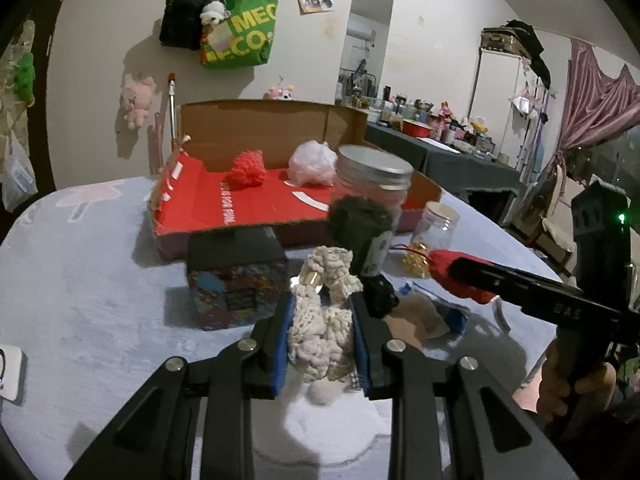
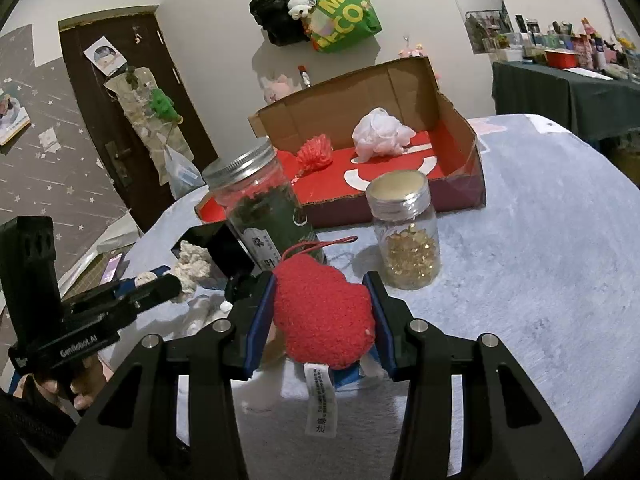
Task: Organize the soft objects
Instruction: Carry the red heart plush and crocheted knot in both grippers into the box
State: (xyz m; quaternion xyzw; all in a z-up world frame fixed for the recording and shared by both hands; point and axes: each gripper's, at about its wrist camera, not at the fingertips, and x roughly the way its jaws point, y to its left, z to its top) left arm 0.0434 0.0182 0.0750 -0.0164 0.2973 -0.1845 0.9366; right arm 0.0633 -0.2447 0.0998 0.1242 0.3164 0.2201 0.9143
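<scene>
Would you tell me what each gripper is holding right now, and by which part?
The left gripper clamps the cream knitted toy across its middle. The right gripper clamps the red plush heart by its two sides, tag hanging below.

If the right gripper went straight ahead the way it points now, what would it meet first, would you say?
Probably the small glass jar of gold bits, or the gap beside it; depth is unclear. The right gripper holds a red plush toy.
</scene>
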